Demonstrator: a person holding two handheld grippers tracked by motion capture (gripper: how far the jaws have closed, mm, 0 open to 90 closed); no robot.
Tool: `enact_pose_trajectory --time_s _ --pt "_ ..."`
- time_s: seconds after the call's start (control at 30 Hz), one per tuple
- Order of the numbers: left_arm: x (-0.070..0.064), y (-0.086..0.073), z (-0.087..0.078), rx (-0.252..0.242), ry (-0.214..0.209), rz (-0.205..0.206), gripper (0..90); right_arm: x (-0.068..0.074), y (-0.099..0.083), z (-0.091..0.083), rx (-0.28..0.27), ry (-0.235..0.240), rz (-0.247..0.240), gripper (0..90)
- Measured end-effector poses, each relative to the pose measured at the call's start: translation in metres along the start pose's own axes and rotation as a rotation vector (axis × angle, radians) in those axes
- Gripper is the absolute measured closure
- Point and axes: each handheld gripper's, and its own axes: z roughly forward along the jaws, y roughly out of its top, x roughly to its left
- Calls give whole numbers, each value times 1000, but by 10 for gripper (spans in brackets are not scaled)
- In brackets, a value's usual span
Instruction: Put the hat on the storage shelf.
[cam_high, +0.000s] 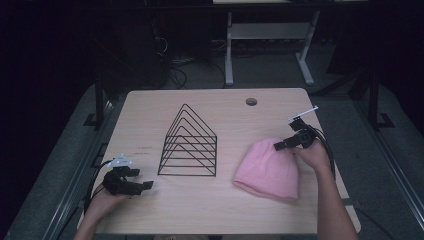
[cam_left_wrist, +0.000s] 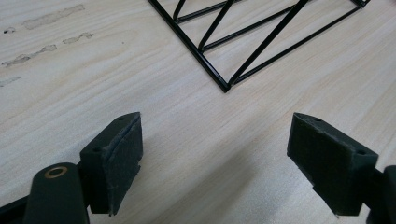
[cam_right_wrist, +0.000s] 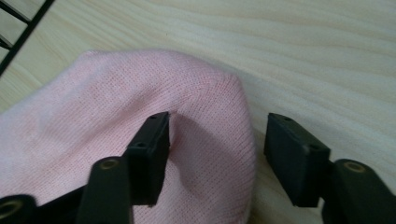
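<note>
With the right tongs open astride the pink hat's crown, a deep, centred bite seems wise, while the left tongs rest open and empty on the worktop.

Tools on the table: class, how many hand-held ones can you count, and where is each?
2. The left tool hovers near the table's front-left corner; the right tool sits at the pink hat's far edge.

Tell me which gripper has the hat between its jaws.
The right gripper: its open jaws straddle the pink hat's edge. The left gripper hangs open above bare table.
</note>
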Motion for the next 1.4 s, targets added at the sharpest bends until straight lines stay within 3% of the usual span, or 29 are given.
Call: enact_pose_trajectory --time_s 0.37,0.77,0.93,1.17,1.4 --pt "1 0 0 8 -2 12 184 0 0 11 40 14 20 554" --pt "0 0 -1 9 -3 13 184 0 -1 14 36 48 43 689" --pt "1 0 -1 8 -3 8 184 -1 -3 11 1 70 37 758" --pt "0 1 1 21 -3 19 184 0 -4 6 -22 83 43 768" --pt "-1 2 2 23 -5 27 185 6 -2 -7 -62 105 18 770"
